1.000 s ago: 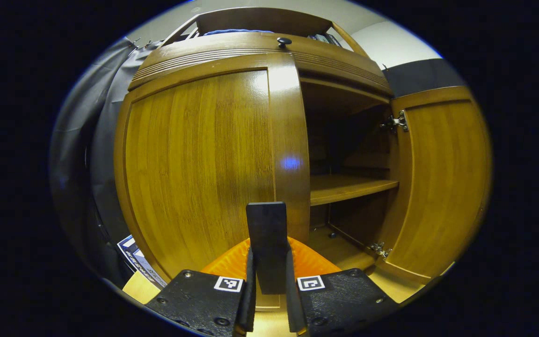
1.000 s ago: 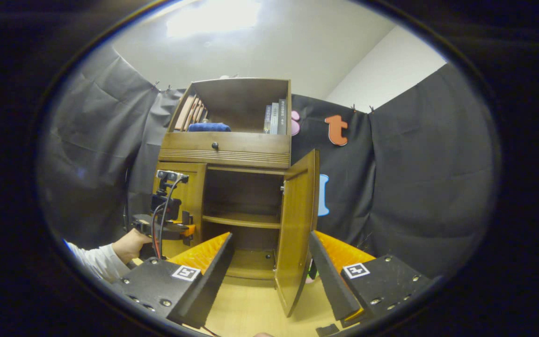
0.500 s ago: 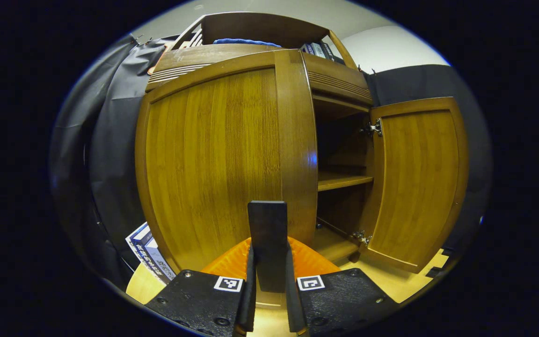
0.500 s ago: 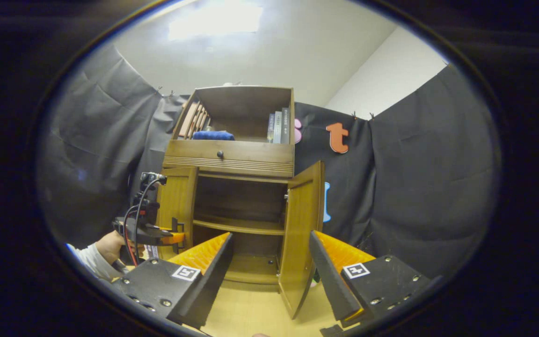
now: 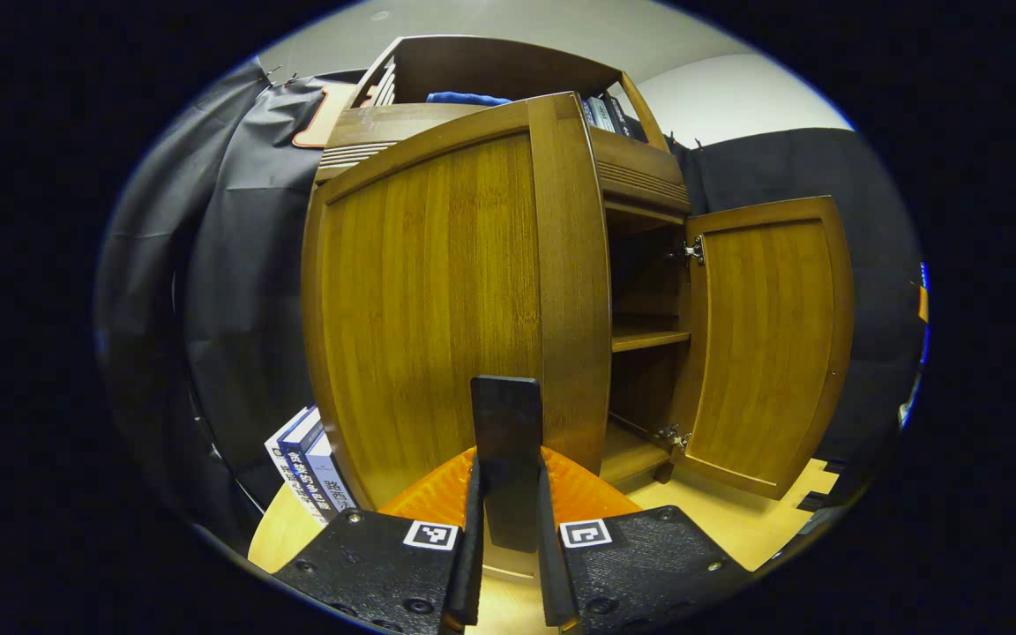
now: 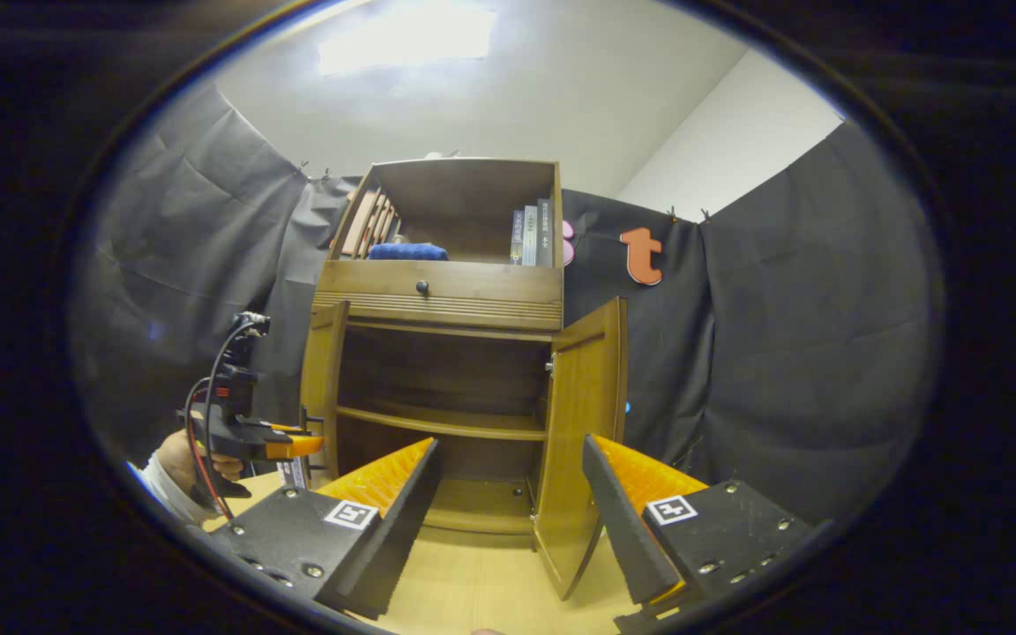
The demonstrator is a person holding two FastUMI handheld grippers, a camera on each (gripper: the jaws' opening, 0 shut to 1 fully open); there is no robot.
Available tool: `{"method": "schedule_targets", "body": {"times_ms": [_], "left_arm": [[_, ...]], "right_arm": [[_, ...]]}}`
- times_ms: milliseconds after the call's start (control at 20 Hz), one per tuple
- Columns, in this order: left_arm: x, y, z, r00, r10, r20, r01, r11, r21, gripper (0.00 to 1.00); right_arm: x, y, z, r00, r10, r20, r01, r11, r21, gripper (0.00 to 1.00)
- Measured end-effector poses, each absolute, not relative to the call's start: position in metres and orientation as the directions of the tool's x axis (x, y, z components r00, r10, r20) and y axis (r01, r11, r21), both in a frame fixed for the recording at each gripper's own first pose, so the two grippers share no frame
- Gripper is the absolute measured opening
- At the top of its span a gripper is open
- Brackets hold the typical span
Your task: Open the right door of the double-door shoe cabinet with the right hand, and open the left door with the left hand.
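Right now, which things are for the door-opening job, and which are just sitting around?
For the job:
- left door, swung out, its handle clamped in the left gripper
- right door, already open
- right gripper, jaws apart, holding nothing

Just lying about:
- blue cloth on the top shelf
- books up there beside it
- books leaning by the cabinet's side

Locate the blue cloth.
In the right gripper view, the blue cloth lies in the cabinet's open top shelf, above the drawer knob, left of the upright books.
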State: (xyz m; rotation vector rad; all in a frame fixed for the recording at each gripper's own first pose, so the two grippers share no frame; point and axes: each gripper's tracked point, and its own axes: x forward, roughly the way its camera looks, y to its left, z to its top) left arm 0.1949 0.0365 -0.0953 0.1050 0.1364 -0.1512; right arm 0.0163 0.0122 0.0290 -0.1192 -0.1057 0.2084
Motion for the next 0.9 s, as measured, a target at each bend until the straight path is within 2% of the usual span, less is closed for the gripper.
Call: {"method": "schedule_targets", "body": {"times_ms": [100, 150, 400, 450, 500, 550, 600, 750, 900], "left_arm": [[0.188, 0.042, -0.093, 0.98, -0.14, -0.142, 0.155, 0.983, 0.096, 0.28], [0.185, 0.044, -0.093, 0.98, -0.139, -0.143, 0.153, 0.984, 0.094, 0.28], [0.174, 0.057, -0.091, 0.98, -0.135, -0.146, 0.149, 0.985, 0.085, 0.28], [0.173, 0.059, -0.092, 0.979, -0.142, -0.145, 0.153, 0.986, 0.07, 0.28], [0.169, 0.061, -0.093, 0.978, -0.147, -0.15, 0.159, 0.984, 0.075, 0.28], [0.167, 0.064, -0.091, 0.979, -0.144, -0.147, 0.157, 0.984, 0.08, 0.28], [0.164, 0.069, -0.091, 0.98, -0.132, -0.15, 0.146, 0.986, 0.085, 0.28], [0.157, 0.079, -0.09, 0.983, -0.104, -0.153, 0.12, 0.988, 0.102, 0.28], [0.15, 0.09, -0.09, 0.985, -0.085, -0.153, 0.101, 0.99, 0.102, 0.28]], "right_arm": [[0.014, 0.016, 0.031, 0.97, 0.223, 0.1, -0.21, 0.97, -0.124, 0.92], [0.012, 0.019, 0.031, 0.968, 0.23, 0.104, -0.217, 0.969, -0.121, 0.95], [0.013, 0.033, 0.029, 0.964, 0.245, 0.107, -0.233, 0.966, -0.114, 0.92], [0.014, 0.036, 0.028, 0.963, 0.249, 0.106, -0.238, 0.965, -0.107, 0.98], [0.014, 0.038, 0.026, 0.962, 0.252, 0.103, -0.242, 0.965, -0.103, 0.98], [0.015, 0.039, 0.025, 0.963, 0.252, 0.099, -0.242, 0.965, -0.102, 0.92], [0.015, 0.039, 0.024, 0.963, 0.253, 0.097, -0.243, 0.965, -0.103, 0.95], [0.016, 0.044, 0.024, 0.961, 0.26, 0.097, -0.251, 0.963, -0.094, 0.93], [0.017, 0.046, 0.024, 0.962, 0.252, 0.104, -0.242, 0.965, -0.098, 0.95]]}}
